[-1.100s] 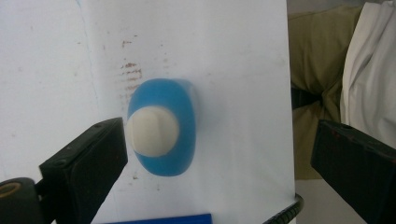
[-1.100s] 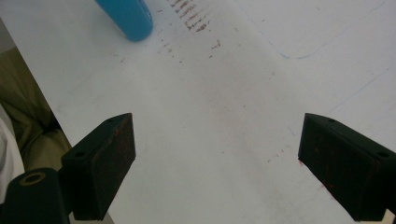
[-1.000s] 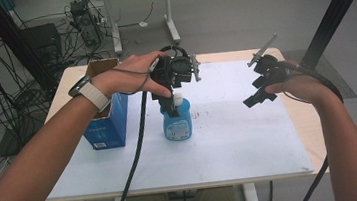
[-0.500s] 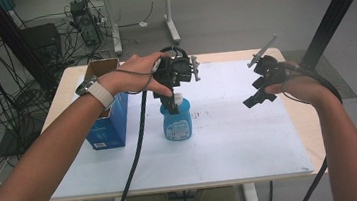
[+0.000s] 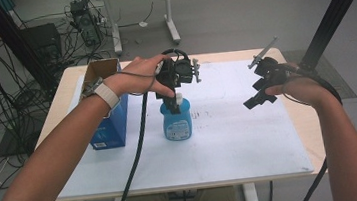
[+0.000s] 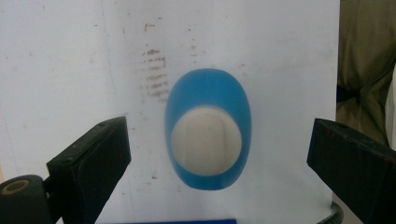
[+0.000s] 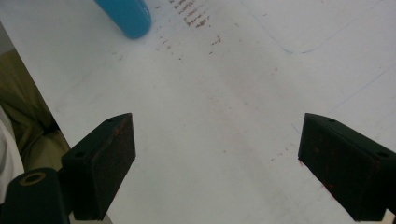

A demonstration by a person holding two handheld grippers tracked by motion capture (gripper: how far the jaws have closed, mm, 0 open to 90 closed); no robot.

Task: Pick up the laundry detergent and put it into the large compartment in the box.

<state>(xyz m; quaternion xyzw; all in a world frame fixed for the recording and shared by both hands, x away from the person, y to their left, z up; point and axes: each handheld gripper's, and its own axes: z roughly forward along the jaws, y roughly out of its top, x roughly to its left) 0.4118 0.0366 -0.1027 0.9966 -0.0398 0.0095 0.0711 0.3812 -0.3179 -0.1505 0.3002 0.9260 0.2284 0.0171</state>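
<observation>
Left gripper (image 5: 175,97) hovers above bottle (image 5: 177,123), fingers spread wide, empty. Right gripper (image 5: 259,94), well apart from bottle, likewise gapes. Bottle probably light, smooth, slippery; grasp the white cap (image 6: 206,142).

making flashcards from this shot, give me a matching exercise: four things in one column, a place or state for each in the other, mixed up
Things:
1. blue bottle
2. blue box
3. left tongs
4. right tongs

Places or states:
A. open, above bare white sheet at the right
B. upright near the middle of the white sheet, white cap on top
C. open, right above the bottle cap
D. at the table's left edge, top flaps open

Pairs: 1-B, 2-D, 3-C, 4-A
</observation>
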